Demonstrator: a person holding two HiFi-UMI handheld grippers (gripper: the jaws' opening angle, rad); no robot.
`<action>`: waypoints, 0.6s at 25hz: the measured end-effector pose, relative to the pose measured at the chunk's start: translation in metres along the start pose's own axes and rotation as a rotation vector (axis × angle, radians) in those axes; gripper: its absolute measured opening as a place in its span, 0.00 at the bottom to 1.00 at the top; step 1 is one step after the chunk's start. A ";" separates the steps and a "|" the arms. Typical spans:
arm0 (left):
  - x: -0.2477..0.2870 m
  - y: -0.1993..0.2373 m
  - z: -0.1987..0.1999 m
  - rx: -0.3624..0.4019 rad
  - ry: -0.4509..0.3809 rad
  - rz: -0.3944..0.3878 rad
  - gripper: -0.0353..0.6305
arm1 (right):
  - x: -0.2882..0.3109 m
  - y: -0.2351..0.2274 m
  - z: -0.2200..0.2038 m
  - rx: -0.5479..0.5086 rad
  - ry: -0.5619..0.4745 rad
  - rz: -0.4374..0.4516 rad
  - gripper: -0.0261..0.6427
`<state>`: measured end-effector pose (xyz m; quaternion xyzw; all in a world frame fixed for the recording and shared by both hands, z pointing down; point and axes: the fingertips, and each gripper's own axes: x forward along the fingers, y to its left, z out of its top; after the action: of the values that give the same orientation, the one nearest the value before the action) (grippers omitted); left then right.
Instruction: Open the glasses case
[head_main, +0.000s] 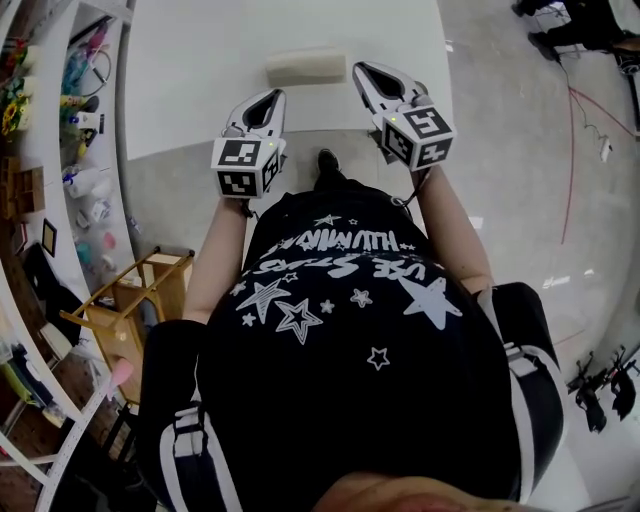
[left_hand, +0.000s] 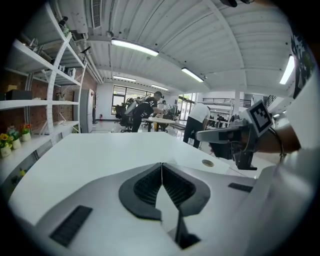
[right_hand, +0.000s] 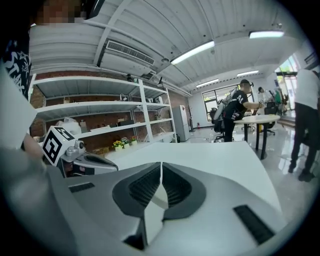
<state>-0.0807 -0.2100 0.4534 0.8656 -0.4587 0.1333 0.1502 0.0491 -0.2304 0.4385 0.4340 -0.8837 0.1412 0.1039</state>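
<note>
Left edge, nine o'clock of the head view: white open shelving (head_main: 88, 120) stocked with small coloured sundries, too small to name. Below it, at eight o'clock: pale wooden frame stand (head_main: 135, 300). Upper field: broad white rectangular table (head_main: 190, 70), carrying a single item. Left gripper (head_main: 268, 97), grey two-jaw tool with marker cube: sits at eleven o'clock of the person's black star-printed shirt (head_main: 350, 300), over the table's near edge. Its jaws are together, ribbed pads meeting with nothing between them, as its own view confirms. Task item: pale cream oblong glasses case (head_main: 306, 66), lying flat and closed on the table at twelve o'clock. It is at one o'clock of the left gripper's tip, near but apart. Right gripper (head_main: 364, 72), same pattern: sits at one o'clock of the shirt, jaws likewise pressed together on nothing. Its tip is just beside the case's right end; contact cannot be told. Step in hand, by judgement: the approach, with the case unopened and not gripped. The next move likely calls for parting one pair of jaws to steady the base while the other finds the lid's seam and lifts.
</note>
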 end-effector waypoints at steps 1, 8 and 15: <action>0.005 0.000 -0.002 0.002 0.011 0.004 0.07 | 0.003 -0.002 -0.002 -0.001 0.011 0.006 0.05; 0.039 0.010 -0.022 -0.004 0.085 0.050 0.07 | 0.031 -0.019 -0.015 -0.048 0.088 0.067 0.05; 0.065 0.018 -0.044 -0.025 0.160 0.087 0.07 | 0.048 -0.025 -0.027 -0.094 0.147 0.129 0.05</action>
<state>-0.0645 -0.2519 0.5205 0.8296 -0.4839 0.2026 0.1914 0.0421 -0.2710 0.4829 0.3593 -0.9054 0.1373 0.1795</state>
